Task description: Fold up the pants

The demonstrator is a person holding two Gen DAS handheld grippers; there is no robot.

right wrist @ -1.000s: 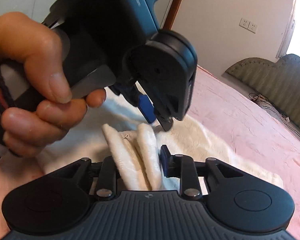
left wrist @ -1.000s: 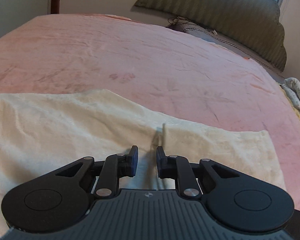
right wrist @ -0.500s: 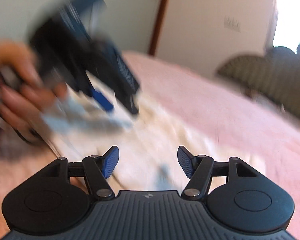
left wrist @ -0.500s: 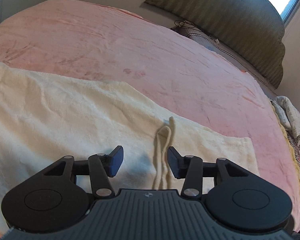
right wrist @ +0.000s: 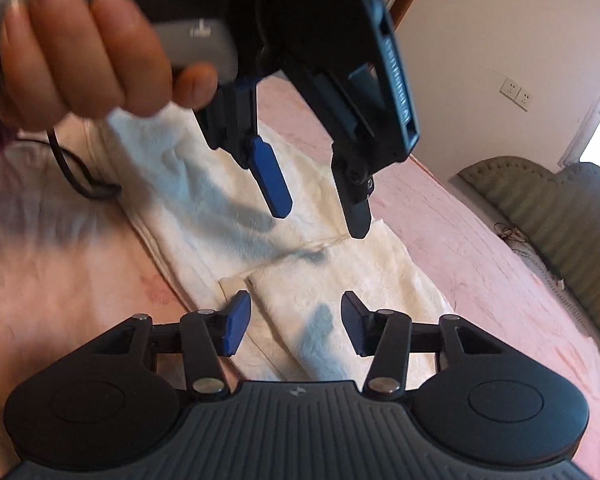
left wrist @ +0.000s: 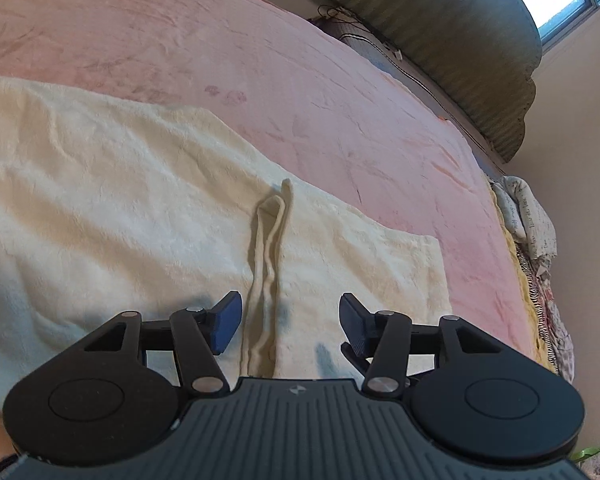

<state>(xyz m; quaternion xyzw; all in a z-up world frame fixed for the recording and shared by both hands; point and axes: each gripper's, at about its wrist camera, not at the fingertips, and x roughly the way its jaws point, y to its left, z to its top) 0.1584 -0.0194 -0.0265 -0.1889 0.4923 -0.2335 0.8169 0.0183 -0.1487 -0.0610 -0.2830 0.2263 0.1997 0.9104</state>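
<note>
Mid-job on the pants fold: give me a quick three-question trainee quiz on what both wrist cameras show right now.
1. True or false: the left gripper is clamped on the cream pants.
2. Multiple choice: the pants lie on A) a wooden floor B) a pink blanket C) a metal tray.
3. Short answer: what stands up from the cloth between the left gripper's fingers in the left wrist view?

Key
1. False. Its jaws stand apart above the cloth, having just opened.
2. B.
3. A narrow raised ridge of fabric, touching neither pad. The right gripper is also open over the pants, its jaws having just closed a little, gripping nothing.
</note>
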